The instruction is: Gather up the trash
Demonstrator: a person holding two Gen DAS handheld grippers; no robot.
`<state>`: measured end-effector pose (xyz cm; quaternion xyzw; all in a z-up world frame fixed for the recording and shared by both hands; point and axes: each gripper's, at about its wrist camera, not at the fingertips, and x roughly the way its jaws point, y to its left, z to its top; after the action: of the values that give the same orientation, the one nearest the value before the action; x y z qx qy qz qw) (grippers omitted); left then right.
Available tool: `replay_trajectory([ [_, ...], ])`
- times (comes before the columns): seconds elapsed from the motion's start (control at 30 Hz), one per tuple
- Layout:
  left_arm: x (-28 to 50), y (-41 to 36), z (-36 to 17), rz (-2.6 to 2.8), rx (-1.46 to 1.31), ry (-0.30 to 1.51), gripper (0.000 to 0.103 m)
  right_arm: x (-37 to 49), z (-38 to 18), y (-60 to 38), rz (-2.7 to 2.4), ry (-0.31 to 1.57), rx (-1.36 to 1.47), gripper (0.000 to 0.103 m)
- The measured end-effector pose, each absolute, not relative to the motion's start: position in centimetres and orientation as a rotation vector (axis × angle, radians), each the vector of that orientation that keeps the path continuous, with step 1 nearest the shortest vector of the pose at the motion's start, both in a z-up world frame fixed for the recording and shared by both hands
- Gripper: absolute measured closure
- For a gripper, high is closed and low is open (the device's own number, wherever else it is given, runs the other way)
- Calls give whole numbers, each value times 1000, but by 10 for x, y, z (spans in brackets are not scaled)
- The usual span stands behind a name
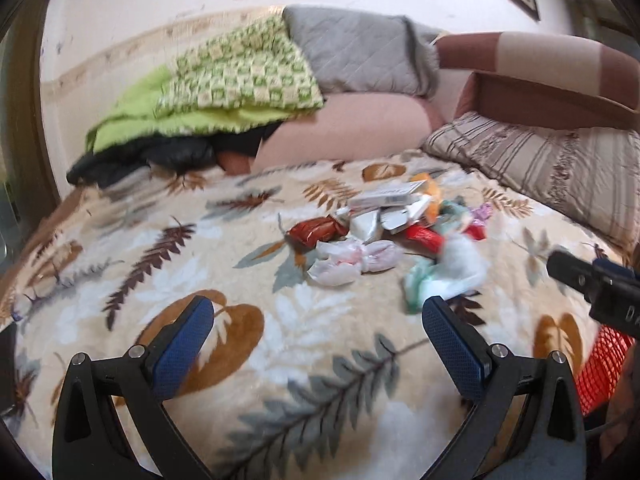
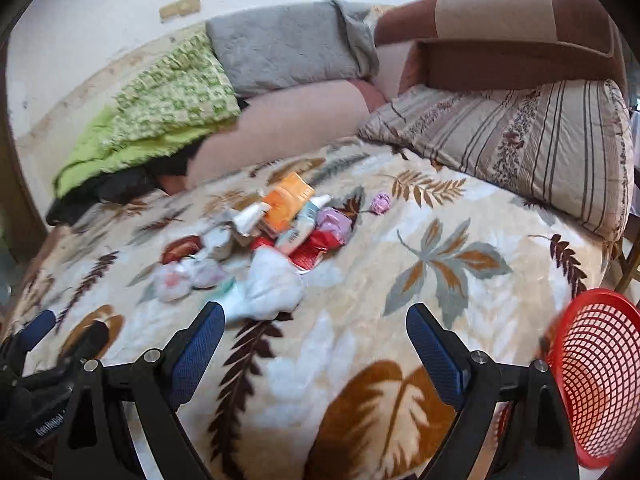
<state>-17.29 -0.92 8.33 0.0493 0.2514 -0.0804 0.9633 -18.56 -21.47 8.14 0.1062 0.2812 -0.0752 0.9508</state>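
Observation:
A heap of trash (image 1: pixel 384 228) lies in the middle of a leaf-patterned blanket (image 1: pixel 280 340) on a bed: wrappers, small cartons, crumpled white bags, a dark red packet (image 1: pixel 314 232). The right wrist view shows the same heap (image 2: pixel 272 236), with an orange carton (image 2: pixel 286 200) and a purple wad (image 2: pixel 381 203) set apart. My left gripper (image 1: pixel 318 320) hovers open, short of the heap, nothing between its blue pads. My right gripper (image 2: pixel 316 328) is open too, just right of a white crumpled bag (image 2: pixel 272 284). A red mesh basket (image 2: pixel 596 376) lies on its side at the right.
A striped pillow (image 2: pixel 520 148) lies at the bed's right end below a brown headboard (image 2: pixel 520 40). Green blankets (image 1: pixel 224 80), a grey quilted cushion (image 1: pixel 360 52) and a pink bolster (image 1: pixel 344 128) are piled along the far wall. The other gripper's body (image 1: pixel 592 280) shows at the left view's right edge.

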Motion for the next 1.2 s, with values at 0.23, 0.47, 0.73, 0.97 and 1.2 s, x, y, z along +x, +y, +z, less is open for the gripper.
replay_trajectory([
  [0.23, -228, -9, 94, -161, 134, 381, 0, -245, 95, -195, -226, 510, 101, 10],
  [0.47, -235, -11, 91, -171, 156, 360, 0, -264, 98, -202, -281, 479, 84, 10],
  [0.73, -227, -5, 88, -154, 113, 396, 0, -272, 98, -198, -315, 472, 46, 10],
  [0.97, -227, -8, 84, -170, 127, 384, 0, -273, 99, -190, -302, 462, 11, 10],
  [1.2, -230, -8, 84, -177, 106, 364, 0, -279, 102, -187, -278, 433, 14, 10],
])
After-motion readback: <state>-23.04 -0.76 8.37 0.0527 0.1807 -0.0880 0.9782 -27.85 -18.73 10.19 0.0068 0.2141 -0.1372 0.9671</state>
